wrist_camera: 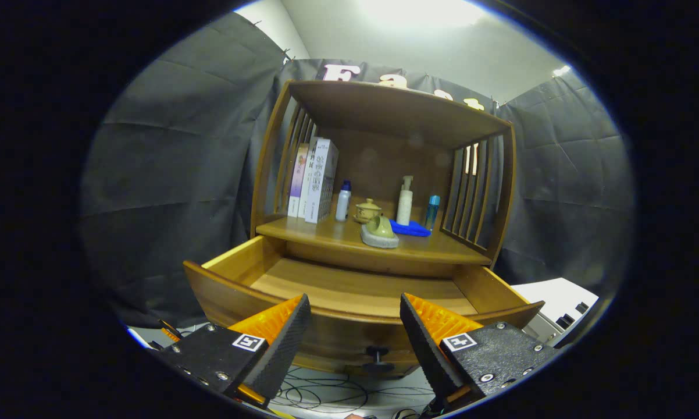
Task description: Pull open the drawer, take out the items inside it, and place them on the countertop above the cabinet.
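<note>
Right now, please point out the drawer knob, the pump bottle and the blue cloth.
drawer knob (378,353): gripper view, its round head.
pump bottle (405,206): gripper view, its body.
blue cloth (410,228): gripper view, its folded top.

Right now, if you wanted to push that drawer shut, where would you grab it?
Probably by the small dark knob on the drawer front, coming straight from the front. It sticks out on a thin neck, so fingers can close around it. The gripper is open just above it, one finger on each side.
</note>
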{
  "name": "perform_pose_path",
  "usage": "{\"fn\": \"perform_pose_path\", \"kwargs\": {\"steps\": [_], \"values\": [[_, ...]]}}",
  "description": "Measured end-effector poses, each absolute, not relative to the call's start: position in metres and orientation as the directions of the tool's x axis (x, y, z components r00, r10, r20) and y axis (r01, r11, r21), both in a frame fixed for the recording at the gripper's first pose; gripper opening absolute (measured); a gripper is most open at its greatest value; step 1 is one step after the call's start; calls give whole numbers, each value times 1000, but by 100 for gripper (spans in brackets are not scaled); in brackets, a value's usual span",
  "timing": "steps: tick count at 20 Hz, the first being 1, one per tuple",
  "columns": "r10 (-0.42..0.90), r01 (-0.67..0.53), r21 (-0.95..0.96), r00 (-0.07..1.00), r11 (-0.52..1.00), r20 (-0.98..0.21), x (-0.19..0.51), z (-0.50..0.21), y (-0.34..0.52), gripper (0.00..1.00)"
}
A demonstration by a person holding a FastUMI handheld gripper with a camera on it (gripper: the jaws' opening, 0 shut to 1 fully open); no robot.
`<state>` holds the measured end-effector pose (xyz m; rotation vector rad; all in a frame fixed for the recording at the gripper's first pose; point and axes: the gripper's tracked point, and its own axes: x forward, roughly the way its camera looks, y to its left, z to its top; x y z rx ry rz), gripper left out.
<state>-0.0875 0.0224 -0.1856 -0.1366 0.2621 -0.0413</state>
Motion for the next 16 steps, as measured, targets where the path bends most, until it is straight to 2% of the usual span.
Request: {"fn": "perform_pose_path", "kwargs": {"steps": [6,16], "values": [[-71,49,-85,958,995,-279,-90,-213,21,95],[-84,98,47,965,994,-249,-75,-221,15,95]]}}
